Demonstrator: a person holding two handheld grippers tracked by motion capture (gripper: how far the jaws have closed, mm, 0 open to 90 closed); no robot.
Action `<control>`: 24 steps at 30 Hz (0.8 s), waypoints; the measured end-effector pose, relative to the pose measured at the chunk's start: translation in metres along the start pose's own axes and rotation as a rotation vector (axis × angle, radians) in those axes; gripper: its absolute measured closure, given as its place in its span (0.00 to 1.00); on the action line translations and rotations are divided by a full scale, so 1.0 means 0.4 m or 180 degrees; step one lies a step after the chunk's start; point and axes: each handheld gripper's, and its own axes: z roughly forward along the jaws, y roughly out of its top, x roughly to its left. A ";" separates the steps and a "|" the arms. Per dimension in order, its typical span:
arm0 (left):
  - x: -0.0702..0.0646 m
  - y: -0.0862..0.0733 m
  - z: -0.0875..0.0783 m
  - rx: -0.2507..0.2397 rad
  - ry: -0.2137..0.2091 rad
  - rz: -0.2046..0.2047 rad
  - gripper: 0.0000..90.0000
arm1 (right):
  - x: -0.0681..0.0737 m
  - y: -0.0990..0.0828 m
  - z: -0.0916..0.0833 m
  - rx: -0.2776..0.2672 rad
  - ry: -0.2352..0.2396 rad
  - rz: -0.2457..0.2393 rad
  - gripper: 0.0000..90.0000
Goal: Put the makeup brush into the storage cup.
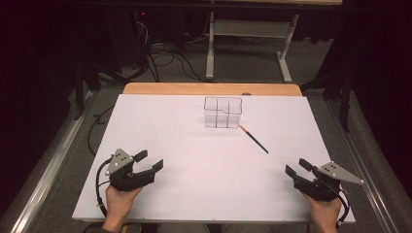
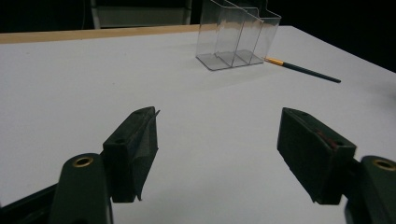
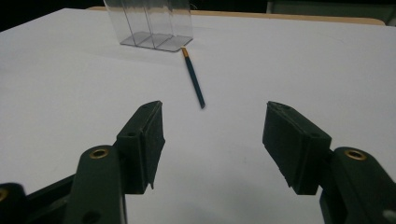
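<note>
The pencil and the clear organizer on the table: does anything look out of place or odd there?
The pencil lies flat on the white table beside the clear organizer, not in a compartment; its gold end nearly touches the organizer's corner. The organizer stands upright and empty. Nothing is spilled or broken.

Each black claw (image 1: 151, 161) (image 1: 298, 166) carries a grey three-cornered plate, brass-ringed screw holes and a trailing black cable.

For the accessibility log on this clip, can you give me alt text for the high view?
A dark pencil lies on a white table beside a clear plastic organizer, one end near its corner. The left gripper and right gripper rest at the near corners, jaws open and empty.
</note>
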 end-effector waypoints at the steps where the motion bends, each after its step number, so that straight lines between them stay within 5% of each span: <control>1: 0.000 0.000 0.000 0.0003 0.0000 0.0004 0.33 | 0.000 0.000 0.000 0.0000 0.0008 0.0000 0.45; 24: -0.004 -0.002 0.000 0.0015 0.0002 0.0006 0.33 | -0.001 0.000 0.002 0.0002 0.0006 -0.0009 0.45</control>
